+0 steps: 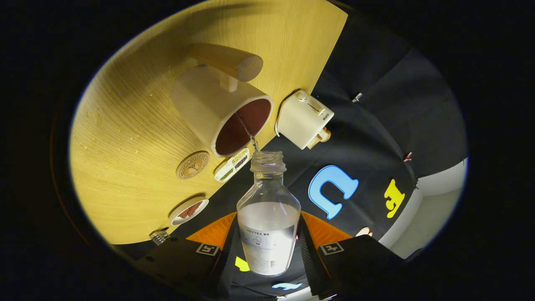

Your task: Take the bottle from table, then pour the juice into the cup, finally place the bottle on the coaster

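Bottle [268, 217] clamped between fingers [267, 255], long axis running away from them, open threaded neck pointing at cup [221, 110]. Clear plastic, bulbous shoulder, pale liquid inside, white label. Thin stream enters cream cylindrical cup, wooden handle, on wood-grain desk [125, 125]. Round coaster [192, 164] near cup.

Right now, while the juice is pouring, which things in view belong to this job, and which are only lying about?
Belong to the job:
claw, shut on the bottle
bottle
cup
coaster

Only lying about:
toaster
small dish
flat packet
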A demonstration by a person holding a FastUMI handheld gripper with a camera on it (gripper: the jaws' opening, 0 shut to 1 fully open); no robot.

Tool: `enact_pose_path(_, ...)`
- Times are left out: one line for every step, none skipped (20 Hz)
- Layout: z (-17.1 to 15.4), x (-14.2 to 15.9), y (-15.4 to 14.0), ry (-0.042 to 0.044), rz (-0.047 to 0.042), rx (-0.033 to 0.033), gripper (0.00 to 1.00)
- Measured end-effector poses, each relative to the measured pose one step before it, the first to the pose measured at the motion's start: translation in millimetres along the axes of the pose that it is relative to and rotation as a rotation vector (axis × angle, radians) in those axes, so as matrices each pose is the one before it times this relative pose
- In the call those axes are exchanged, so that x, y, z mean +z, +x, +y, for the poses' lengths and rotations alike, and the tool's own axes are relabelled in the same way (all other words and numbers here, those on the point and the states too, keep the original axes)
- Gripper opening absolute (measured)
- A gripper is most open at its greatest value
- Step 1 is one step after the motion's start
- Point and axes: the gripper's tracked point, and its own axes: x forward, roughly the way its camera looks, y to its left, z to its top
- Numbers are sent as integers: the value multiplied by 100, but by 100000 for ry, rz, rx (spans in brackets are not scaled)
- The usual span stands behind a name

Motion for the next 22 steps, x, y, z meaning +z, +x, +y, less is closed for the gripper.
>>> enact_pose_path(-227,62,-12,-2742,-1001,-584,72)
enact_pose_path(-44,203,93,-3484,-1417,-640,72)
enact_pose_path(-273,103,124,-4244,-1573,-1192,72)
enact_pose_path(-440,33,128,-4890,-1716,-1536,72)
enact_pose_path(-225,-9,109,-3900,-1361,-920,72)
enact_pose_path(-359,103,-111,-4193,-1747,-1183,72)
enact_pose_path(-431,33,44,-3912,-1553,-1723,72)
enact_pose_path(-447,253,233,-3347,-1767,-1648,72)
enact_pose_path(-283,155,63,-3322,-1941,-1621,72)
enact_pose_path(-283,90,182,-3300,-1403,-1566,72)
enact_pose_path(-217,-76,99,-2439,-617,-1100,72)
enact_pose_path(15,-31,-17,-1567,-318,-117,72)
enact_pose_path(274,-66,-19,-1153,-18,67,72)
enact_pose_path(233,-97,122,-1775,-52,81,72)
enact_pose_path(-92,-166,70,-2847,-561,-279,72)
enact_pose_path(-75,-162,45,-3401,-397,-968,71)
enact_pose_path(-29,-242,88,-2463,-424,-1009,72)
enact_pose_path(332,-159,257,-1066,247,1033,72)
enact_pose_path(160,-218,-43,-620,965,1440,72)
enact_pose_path(-607,-12,40,-10,421,-462,72)
enact_pose_path(-357,88,1,1166,-351,-970,72)
enact_pose_path(88,13,322,1209,-444,-584,72)
